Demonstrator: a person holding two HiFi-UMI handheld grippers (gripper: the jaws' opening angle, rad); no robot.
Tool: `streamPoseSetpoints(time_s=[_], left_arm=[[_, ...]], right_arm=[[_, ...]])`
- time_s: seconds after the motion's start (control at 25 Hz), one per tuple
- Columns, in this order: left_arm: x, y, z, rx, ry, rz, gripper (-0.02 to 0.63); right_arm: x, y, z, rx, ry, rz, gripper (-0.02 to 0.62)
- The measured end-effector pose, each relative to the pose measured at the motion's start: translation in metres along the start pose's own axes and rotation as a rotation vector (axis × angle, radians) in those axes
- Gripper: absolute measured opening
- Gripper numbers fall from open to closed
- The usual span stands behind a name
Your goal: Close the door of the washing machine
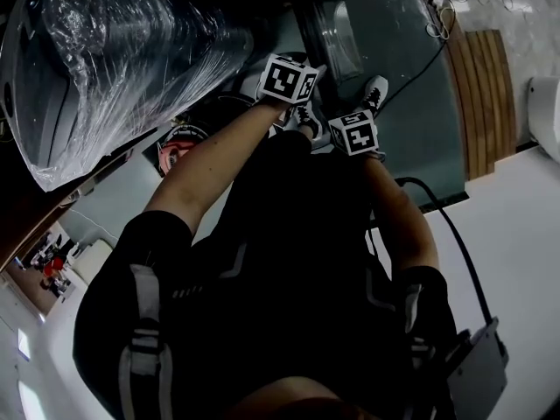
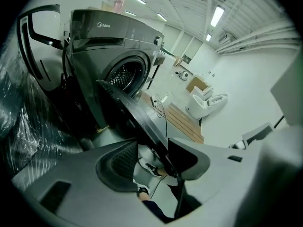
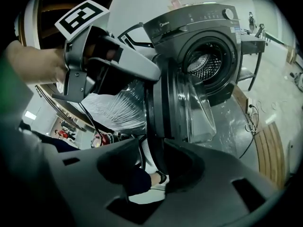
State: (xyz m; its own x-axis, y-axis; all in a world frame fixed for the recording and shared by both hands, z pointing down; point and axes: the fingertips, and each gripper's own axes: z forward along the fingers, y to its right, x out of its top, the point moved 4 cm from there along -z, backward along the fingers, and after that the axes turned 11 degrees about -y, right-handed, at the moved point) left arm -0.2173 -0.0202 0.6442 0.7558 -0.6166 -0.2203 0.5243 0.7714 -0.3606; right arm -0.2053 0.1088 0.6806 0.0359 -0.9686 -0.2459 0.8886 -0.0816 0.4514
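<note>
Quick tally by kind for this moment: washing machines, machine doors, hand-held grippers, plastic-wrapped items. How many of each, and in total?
Washing machine: 1
Door, open: 1
Hand-held grippers: 2 (left hand-held gripper, right hand-held gripper)
Plastic-wrapped item: 1
Total: 5

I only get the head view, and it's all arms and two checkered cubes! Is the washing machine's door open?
Observer: Yes. The right gripper view shows the door swung wide, with the drum bare behind it.
Operator: Is the right gripper squeezing it?
Observer: No, the right gripper has its jaws apart; the door's rim just stands between them.
Operator: And the left one?
Observer: The left gripper is open too, with the door's edge passing between its jaws.
</note>
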Motion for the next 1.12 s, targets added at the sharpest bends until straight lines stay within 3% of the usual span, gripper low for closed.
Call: streamPoseSetpoints(time_s=[0.24, 0.36, 0.64, 0.88, 1.12], left_arm=[[0.024, 0.02, 0.008, -0.014, -0.035, 0.006, 0.19], [0.033, 0.03, 0.012, -0.01, -0.042, 0.058, 0.192], [0.053, 0.047, 0.017, 0.055, -0.067, 0.125, 0.198], [0.074, 0.054, 0.013, 0.101, -0.036, 0.261, 0.196], [0.103, 0.049, -0.002, 0.25, -0.009, 0.481, 0.196]], right_arm=[[-0.009, 0.029, -0.007, -0.074, -0.014, 0.001, 0.175], [-0.012, 0.047, -0.013, -0.13, -0.017, 0.013, 0.16], [-0.005, 0.096, -0.031, -0.17, 0.0, 0.078, 0.14], [0.001, 0.123, -0.041, -0.173, 0.026, 0.102, 0.1], [0.007, 0.144, -0.051, -0.204, 0.018, 0.117, 0.101]])
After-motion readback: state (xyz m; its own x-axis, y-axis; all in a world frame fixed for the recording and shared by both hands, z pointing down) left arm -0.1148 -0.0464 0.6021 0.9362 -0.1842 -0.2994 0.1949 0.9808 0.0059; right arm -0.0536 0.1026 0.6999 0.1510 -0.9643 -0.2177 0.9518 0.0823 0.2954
